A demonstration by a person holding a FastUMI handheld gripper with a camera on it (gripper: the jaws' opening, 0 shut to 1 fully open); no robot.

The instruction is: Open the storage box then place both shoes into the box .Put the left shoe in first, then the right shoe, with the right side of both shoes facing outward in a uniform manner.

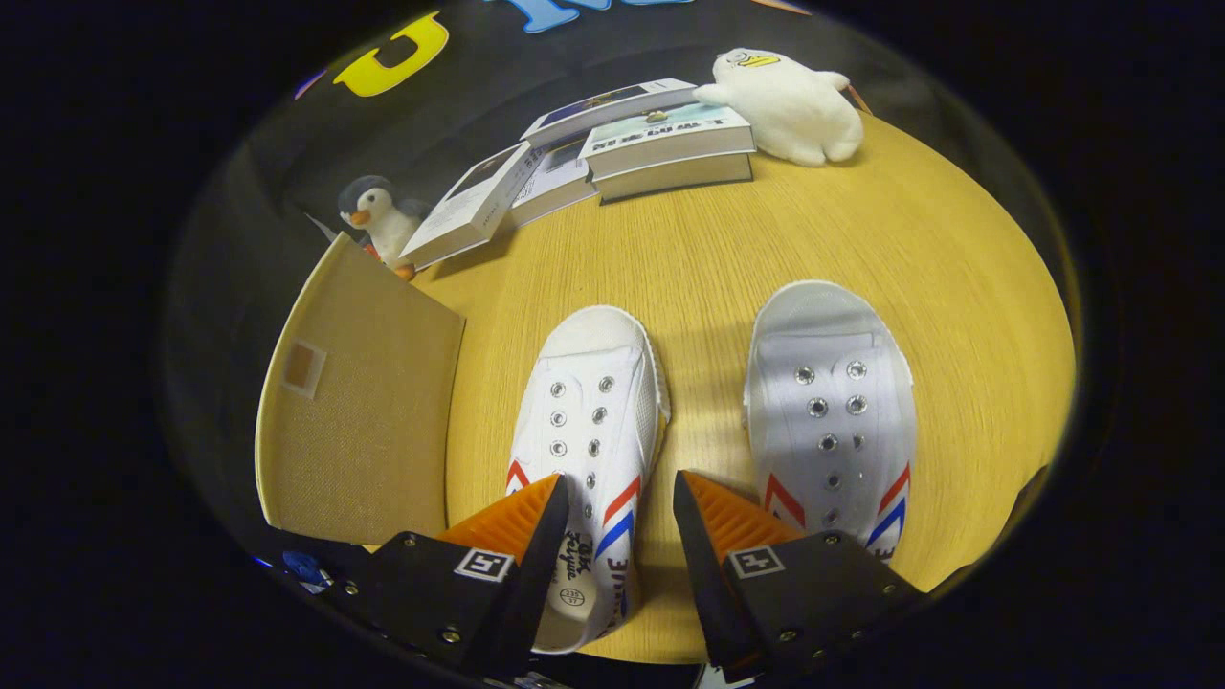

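The claw (620, 507) hangs released over the left shoe (589, 431), whose right wall lies between its fingers, long axis running straight ahead, toe away.

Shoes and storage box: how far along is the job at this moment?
Early stage. The storage box is beside the left shoe; whether it is open I cannot tell. Both shoes remain on the table, none boxed. In hand: the open gripper straddles the right side of the left shoe's heel. Left: box that shoe, then the right shoe.
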